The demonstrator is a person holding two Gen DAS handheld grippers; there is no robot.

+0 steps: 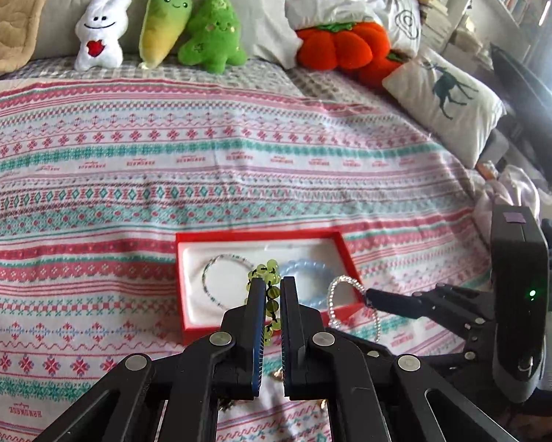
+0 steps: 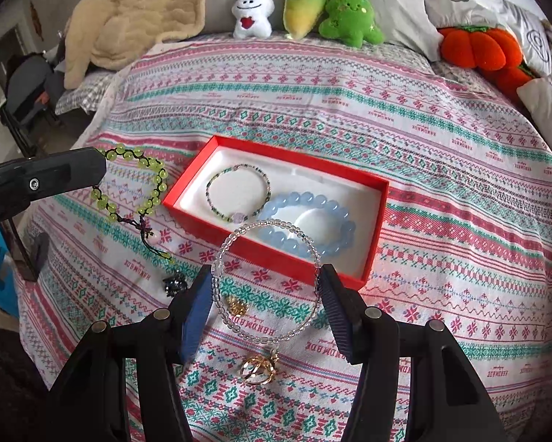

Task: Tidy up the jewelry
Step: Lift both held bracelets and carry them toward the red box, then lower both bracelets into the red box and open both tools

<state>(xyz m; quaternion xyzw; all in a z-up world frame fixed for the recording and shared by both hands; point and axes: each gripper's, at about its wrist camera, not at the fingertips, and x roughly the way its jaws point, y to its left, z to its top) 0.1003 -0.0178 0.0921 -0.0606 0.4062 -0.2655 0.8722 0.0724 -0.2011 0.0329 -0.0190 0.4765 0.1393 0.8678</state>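
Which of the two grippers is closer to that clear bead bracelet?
Right. The clear bead bracelet hangs between the right gripper's open fingers, touching one, over the red box's near wall. The left gripper sits off to the side, clamping the green bracelet.

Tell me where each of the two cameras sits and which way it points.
Left wrist: on the left tool, looking forward along its fingers at the red box; it is shut on the green bracelet, and the right tool enters from the right.
Right wrist: on the right tool, looking down at the same box; the clear bracelet spans its fingers, and the left tool enters from the left.
Shared: box, bedspread, plush toys.
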